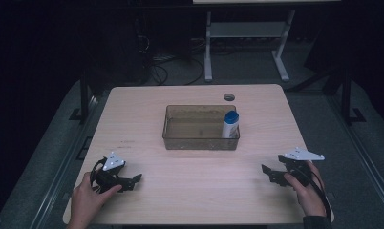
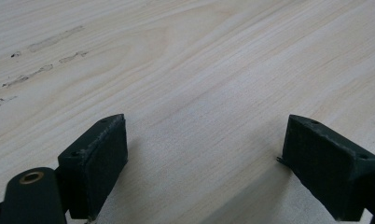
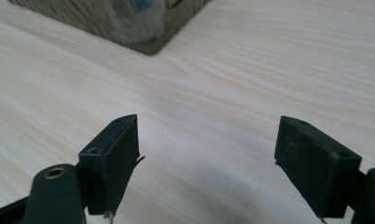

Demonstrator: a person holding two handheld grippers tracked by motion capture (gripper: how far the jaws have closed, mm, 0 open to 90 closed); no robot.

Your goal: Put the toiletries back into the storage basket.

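Bottle [image 1: 230, 123] w/ blue cap stands upright inside the clear bin [image 1: 173, 136], tucked in its right end, roughly 12 o'clock from table centre and well apart from both grippers.

Near edge first: left gripper [image 1: 132, 182] sits low at abt 8 o'clock, held in the person's left hand [image 1: 87, 200], jaws spread wide, nothing between them. In the left gripper view just bare table [image 2: 199, 70] btwn the pads, a few dark scuffs at 10 o'clock. Right gripper [image 1: 270, 174] at abt 4 o'clock, in the right hand [image 1: 308, 193], also gaping wide and empty; the right gripper view catches the bin corner up at 11 o'clock, well ahead of the jaws.

Risks, as I judge them: bottle is tall and narrow, so a reach from the right could clip the bin wall or tip the bottle before the jaws close. Grab too high near the cap and it may swing or slip; smooth plastic won't help. The bin looks light, so a nudge could slide it across the wood. Trailing cables could snag on the table edge.

Count: 1 bottle, 1 bin, 2 grippers, 2 hands, 1 table, 1 cable hole [image 1: 229, 97] at the far edge.
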